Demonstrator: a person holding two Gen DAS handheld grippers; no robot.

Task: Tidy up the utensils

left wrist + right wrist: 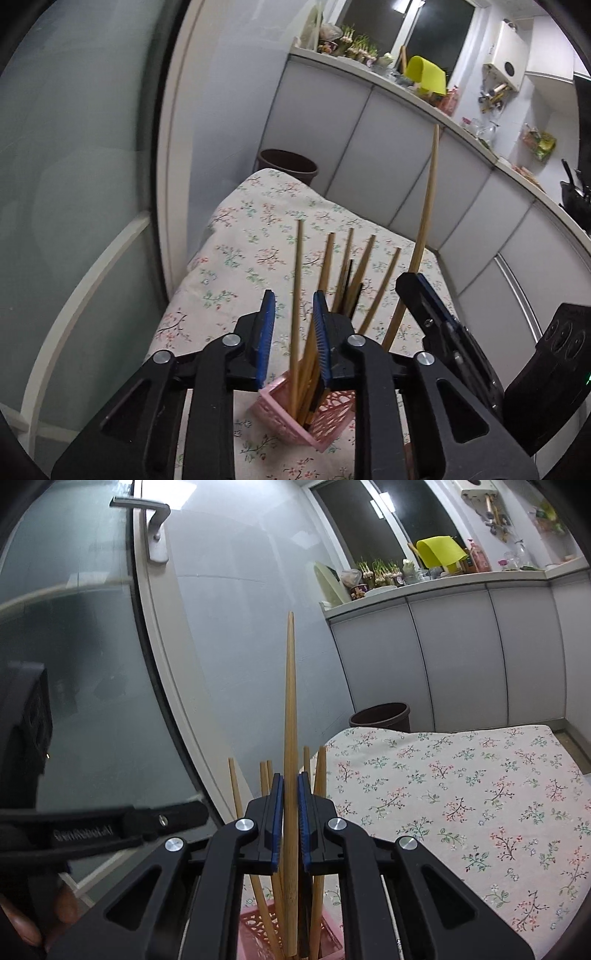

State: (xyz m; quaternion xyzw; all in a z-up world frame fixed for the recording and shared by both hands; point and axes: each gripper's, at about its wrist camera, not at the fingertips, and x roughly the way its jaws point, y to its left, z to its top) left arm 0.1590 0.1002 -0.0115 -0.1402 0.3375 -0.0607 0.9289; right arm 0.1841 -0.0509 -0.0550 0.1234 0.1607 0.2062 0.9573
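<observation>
- The pink basket (295, 417) stands on the bench (243, 236), which has a flowered cloth, and it holds several wooden chopsticks (327, 273) that lean in different directions.
- The left claw (293, 306) is spread above the basket; some chopsticks rise between its blue pads (266, 325), and I cannot see that they are pressed.
- The right claw (291, 786) is pinching one long chopstick (290, 709), upright, with the thin end up.
- The lower end of this chopstick goes down to the basket (255, 923).
- A dark bin (288, 164) stands beyond the far edge of the bench.
</observation>
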